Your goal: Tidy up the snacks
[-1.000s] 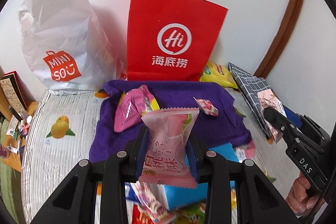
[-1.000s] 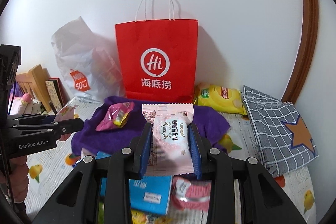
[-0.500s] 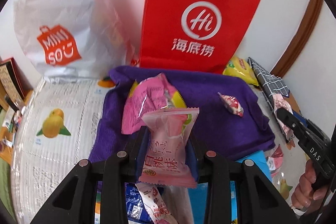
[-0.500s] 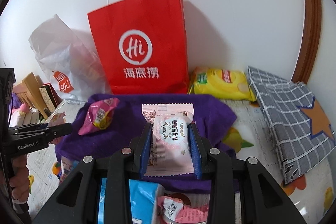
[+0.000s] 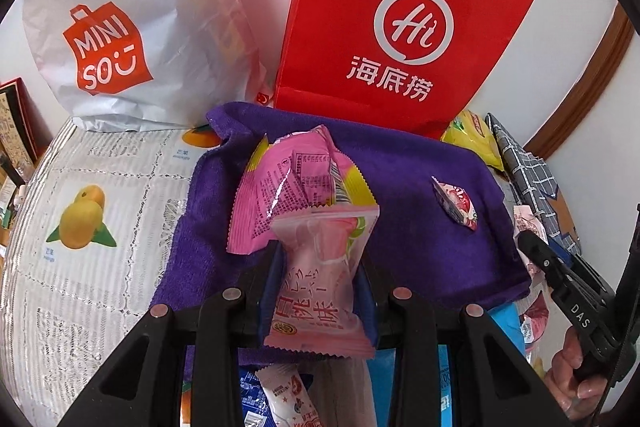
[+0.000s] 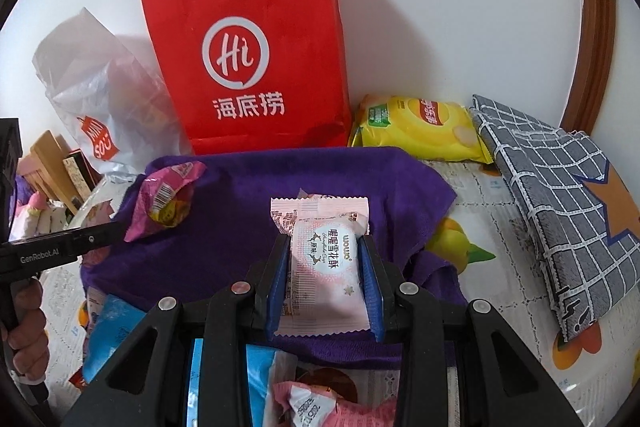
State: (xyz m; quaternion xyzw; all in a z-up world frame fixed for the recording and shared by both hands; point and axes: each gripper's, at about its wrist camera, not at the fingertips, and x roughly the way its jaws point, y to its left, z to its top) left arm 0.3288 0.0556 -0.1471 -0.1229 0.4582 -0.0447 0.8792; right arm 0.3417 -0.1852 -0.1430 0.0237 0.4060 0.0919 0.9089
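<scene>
Two snacks [image 5: 294, 187] were laid on towel [image 5: 400, 163] | peach pack [image 5: 320, 279] clamped by left gripper [image 5: 318, 287], crisp pack [image 6: 324, 259] by right gripper [image 6: 325, 279] | pile unsorted.

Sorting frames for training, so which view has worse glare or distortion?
Left wrist: glare on the magenta snack bag, red paper bag bowed by fisheye. Right wrist: even light, sharp print on the pale pink packet, soft bag shadow on the wall.

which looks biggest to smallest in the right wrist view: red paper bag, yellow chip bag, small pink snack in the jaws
1. red paper bag
2. yellow chip bag
3. small pink snack, though it sits nearest the camera, so its look is inflated
</scene>
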